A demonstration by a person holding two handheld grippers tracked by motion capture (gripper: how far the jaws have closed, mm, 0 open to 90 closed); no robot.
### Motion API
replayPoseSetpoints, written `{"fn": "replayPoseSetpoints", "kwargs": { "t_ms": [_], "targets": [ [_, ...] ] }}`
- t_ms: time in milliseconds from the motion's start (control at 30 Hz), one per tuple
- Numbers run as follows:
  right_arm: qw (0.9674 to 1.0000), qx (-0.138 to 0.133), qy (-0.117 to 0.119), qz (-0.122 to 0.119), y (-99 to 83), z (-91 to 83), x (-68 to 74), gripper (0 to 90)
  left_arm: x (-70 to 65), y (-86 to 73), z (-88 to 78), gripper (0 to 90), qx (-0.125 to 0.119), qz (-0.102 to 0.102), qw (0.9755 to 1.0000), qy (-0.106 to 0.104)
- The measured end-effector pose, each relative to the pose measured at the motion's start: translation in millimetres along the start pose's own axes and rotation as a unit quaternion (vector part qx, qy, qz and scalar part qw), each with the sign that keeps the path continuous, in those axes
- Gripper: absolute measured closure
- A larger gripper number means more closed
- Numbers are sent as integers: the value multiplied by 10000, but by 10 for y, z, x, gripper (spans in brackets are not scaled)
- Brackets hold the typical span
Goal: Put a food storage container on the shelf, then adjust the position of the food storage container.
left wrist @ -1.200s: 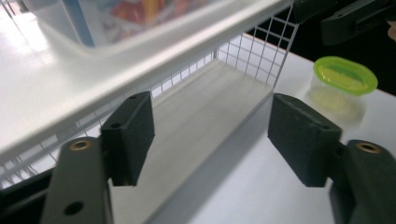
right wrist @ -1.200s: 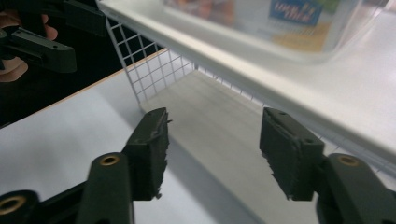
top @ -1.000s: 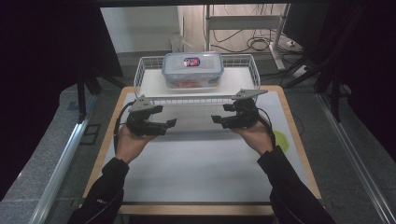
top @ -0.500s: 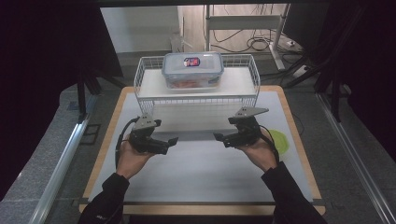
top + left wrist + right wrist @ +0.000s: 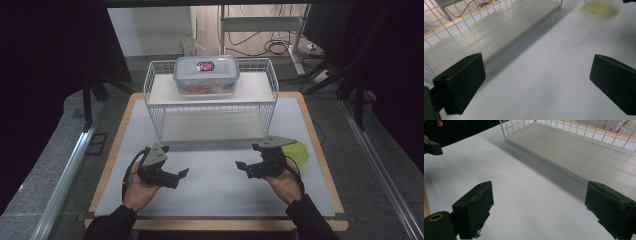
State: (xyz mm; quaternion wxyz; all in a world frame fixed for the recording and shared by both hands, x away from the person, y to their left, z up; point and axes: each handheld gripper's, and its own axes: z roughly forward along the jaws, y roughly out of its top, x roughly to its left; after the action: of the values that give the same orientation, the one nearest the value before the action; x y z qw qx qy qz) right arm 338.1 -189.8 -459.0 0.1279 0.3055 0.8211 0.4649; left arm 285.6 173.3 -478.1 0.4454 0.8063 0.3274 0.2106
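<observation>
**Two hand-held claws, both open, low over a white surface**

- Left claw [image 5: 176, 177]: held in the person's left hand [image 5: 137, 192], at the near left of the white surface [image 5: 215, 195]. Jaws wide apart and just been opening; nothing between them but bare surface, as the left gripper view confirms.
- Right claw [image 5: 244, 167]: held in the right hand [image 5: 287, 185], at the near right, its tips turned inward toward the left claw. Jaws likewise spread and just been opening; nothing gripped.
- Wire rack [image 5: 212, 107]: white, two-tiered, standing at the far middle of the surface, well apart from both claws. Its lower shelf is bare.
- Lidded container [image 5: 206, 75]: clear plastic with a pale lid and reddish contents, sitting on the rack's upper shelf, centred.
- Yellow-green dish [image 5: 300, 151]: on the surface just beyond the right claw, partly covered by that claw's grey plate.
</observation>
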Motion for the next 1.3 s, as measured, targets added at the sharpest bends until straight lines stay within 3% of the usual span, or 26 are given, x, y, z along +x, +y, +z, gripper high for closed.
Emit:
{"fn": "replayPoseSetpoints", "kwargs": {
  "t_ms": [267, 500, 600, 767, 867, 933, 1000, 1067, 1100, 1200, 1300],
  "targets": [
    [9996, 223, -123, -108, -216, -37, 66, 82, -36, -277, -19, 0, 174, -115, 9998, 3],
    [9984, 442, -288, -218, -271, 18, 43, 76, -50, -333, -35, 0, 214, -109, 9997, 32],
    [9976, 579, -325, -202, -281, 47, 26, 32, -48, -344, -34, 0, 170, -80, 9998, 57],
    [9980, 525, -317, -120, -253, 31, 30, 21, -27, -355, -44, 0, 139, -151, 9998, 66],
    [9975, 457, -531, -106, -201, -40, -3, 133, -28, -355, -42, 0, 136, -158, 9997, 87],
    [9974, 451, -566, -26, -185, -82, -46, 248, -29, -356, -36, 1, 161, -157, 9997, 82],
    [9971, 467, -599, -10, -179, -98, -64, 290, -28, -356, -34, 1, 182, -143, 9997, 81],
    [9964, 490, -691, 87, -159, -159, -141, 437, -31, -358, -27, 3, 212, -134, 9997, 72],
    [9964, 490, -691, 87, -159, -159, -141, 437, -31, -358, -27, 4, 212, -134, 9997, 72],
    [9955, 507, -800, 98, -142, -233, -237, 617, -31, -362, -16, 7, 262, -136, 9995, 77],
    [9950, 461, -876, 141, -136, -273, -293, 685, -33, -364, -10, 7, 288, -124, 9995, 85]
  ]
}}
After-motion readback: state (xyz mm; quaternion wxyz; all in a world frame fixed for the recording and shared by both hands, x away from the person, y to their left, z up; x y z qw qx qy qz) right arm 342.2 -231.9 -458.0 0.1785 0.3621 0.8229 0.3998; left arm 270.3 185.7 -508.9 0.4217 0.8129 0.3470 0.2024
